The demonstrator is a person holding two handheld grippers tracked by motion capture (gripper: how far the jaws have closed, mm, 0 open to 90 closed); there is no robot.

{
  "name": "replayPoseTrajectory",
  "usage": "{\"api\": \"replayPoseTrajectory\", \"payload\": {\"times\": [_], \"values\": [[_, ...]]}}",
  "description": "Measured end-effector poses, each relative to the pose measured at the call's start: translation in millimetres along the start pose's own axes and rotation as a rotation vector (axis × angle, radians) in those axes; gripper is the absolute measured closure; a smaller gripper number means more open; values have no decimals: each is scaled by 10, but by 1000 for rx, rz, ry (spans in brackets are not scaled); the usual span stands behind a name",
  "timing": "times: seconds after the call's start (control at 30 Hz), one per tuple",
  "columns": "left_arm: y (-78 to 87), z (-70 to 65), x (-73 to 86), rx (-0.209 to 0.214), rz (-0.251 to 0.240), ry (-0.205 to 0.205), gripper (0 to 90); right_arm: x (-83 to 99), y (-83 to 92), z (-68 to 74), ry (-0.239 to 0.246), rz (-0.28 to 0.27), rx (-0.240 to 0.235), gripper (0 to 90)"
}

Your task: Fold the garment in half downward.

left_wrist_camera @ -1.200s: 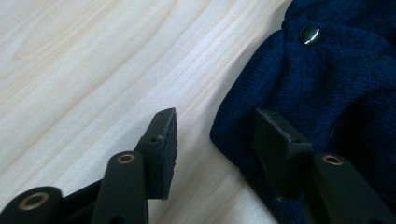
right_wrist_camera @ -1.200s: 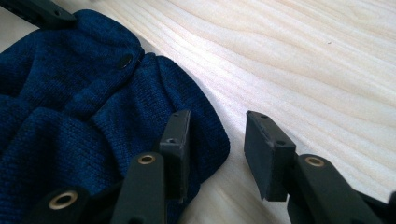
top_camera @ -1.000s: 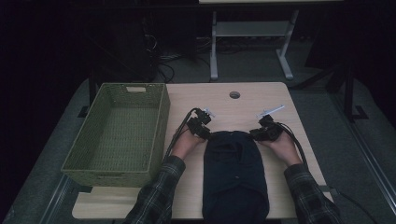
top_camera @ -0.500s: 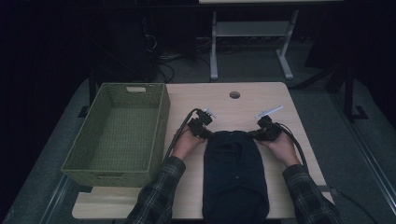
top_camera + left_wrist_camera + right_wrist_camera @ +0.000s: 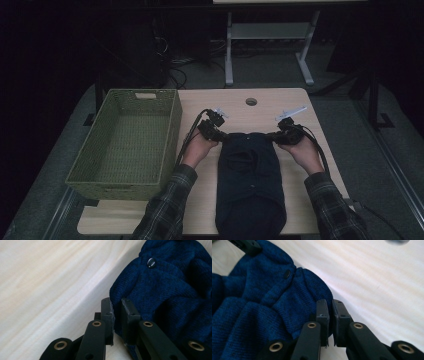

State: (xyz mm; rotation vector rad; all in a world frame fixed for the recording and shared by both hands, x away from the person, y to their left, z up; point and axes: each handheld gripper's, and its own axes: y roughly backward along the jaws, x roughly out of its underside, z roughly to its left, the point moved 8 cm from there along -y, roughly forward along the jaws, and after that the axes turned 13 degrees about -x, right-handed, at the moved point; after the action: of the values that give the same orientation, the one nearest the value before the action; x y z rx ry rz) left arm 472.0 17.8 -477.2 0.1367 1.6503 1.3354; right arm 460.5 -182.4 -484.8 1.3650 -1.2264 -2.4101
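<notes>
I see a dark navy knitted garment (image 5: 250, 180) w/ small dark buttons lying lengthwise on the light wooden table (image 5: 300, 107), right of centre, its far end pointing away from me. My left gripper (image 5: 218, 135) sits at the garment's far-left corner; its jaws have just been closing and now pinch a fold of the knit (image 5: 140, 287) btwn the pads. My right gripper (image 5: 276, 136) mirrors it at the far-right corner, jaws likewise just closed in, clamped on the fabric edge (image 5: 294, 300). A woven green rectangular basket (image 5: 172, 125) stands on the table's left side, near the left gripper. Plaid sleeves (image 5: 167, 210) enter from the near edge.
</notes>
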Motion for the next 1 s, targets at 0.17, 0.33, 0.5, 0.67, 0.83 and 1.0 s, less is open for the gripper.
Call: {"api": "replayPoseTrajectory", "payload": {"times": [0.17, 0.33, 0.5, 0.67, 0.83, 1.0], "values": [[129, 62, -110, -25, -28, -10, 816, -161, 100, 23, 29, -19, 19, 845], [259, 103, -227, -51, -53, -27, 816, -317, 204, 36, 41, -42, 40, 845], [374, 140, -326, -70, -73, -38, 816, -409, 268, 49, 58, -57, 51, 845], [472, 183, -417, -96, -99, -49, 816, -525, 343, 67, 81, -81, 70, 845], [542, 222, -483, -116, -117, -50, 816, -630, 383, 64, 96, -94, 91, 845], [631, 267, -568, -141, -142, -52, 816, -745, 443, 74, 107, -110, 113, 845]]}}
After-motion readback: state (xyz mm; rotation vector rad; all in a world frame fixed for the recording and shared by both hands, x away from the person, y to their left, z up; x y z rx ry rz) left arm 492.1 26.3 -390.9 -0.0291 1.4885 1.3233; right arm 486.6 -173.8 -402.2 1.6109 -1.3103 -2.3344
